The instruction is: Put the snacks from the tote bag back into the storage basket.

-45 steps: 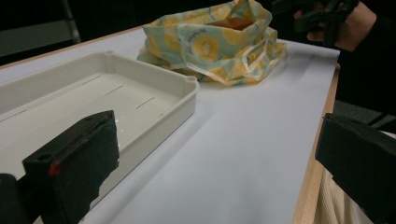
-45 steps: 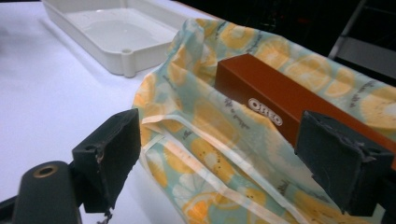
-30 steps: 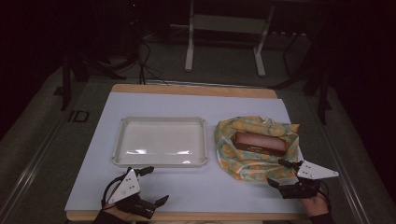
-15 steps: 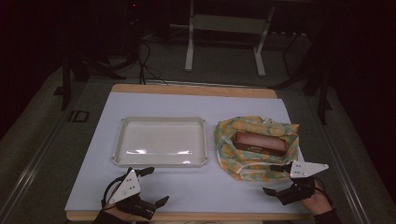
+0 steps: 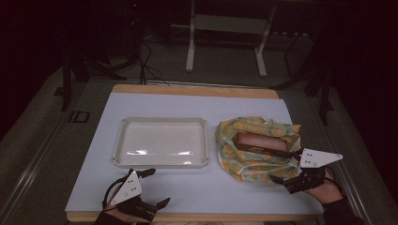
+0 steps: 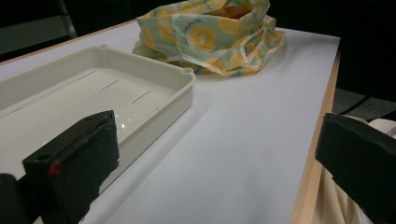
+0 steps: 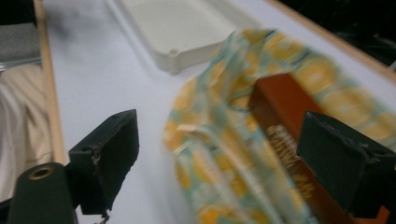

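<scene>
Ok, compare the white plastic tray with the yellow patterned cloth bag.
The white plastic tray is rigid, rectangular and empty; the yellow patterned cloth bag is soft, crumpled and holds a brown box. The tray is plain, the bag printed with lemon slices. Both lie open-topped on the table.

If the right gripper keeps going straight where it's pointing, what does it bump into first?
Probably the yellow cloth bunched around the brown box. The right gripper, open, points right at it, and the cloth's near edge lies before the box. The view is blurred, so the gap is hard to judge.
</scene>
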The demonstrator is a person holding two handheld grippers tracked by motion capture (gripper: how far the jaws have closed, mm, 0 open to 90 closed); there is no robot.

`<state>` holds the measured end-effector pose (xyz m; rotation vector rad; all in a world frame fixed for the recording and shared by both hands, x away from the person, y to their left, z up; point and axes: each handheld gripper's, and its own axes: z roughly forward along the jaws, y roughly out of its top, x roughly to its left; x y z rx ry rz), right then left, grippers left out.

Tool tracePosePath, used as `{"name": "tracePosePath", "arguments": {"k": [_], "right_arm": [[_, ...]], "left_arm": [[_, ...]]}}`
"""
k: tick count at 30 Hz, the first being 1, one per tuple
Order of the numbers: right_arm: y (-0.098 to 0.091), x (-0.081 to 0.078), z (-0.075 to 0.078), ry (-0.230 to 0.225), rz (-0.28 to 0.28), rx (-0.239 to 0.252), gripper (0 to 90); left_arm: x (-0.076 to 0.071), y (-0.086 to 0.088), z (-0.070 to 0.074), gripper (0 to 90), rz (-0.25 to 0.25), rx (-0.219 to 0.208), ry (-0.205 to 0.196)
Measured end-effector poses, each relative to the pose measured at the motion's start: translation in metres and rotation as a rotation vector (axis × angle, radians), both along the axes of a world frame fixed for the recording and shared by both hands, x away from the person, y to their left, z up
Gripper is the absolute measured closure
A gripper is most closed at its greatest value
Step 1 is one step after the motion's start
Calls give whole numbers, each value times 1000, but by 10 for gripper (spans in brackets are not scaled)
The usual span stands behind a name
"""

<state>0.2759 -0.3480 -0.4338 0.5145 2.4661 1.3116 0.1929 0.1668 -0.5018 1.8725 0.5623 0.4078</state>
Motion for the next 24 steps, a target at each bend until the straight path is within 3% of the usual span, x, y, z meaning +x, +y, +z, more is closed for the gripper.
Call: {"name": "tracePosePath", "arguments": {"k": [6, 8, 9, 15, 24], "right_arm": [[-8, 20, 16, -31, -13, 5, 148], [-8, 20, 16, -31, -13, 5, 148], [-9, 27, 23, -44, -15, -3, 148], [-10, 42, 34, -57, -16, -34, 161], [-7, 59, 41, -53, 1, -91, 208]], "left_arm": [[0, 0, 0, 0, 1, 3, -2], [0, 0, 0, 0, 2, 4, -2], [0, 0, 0, 0, 2, 6, -1], [0, 0, 0, 0, 4, 1, 0], [0, 0, 0, 0, 1, 6, -3]]}}
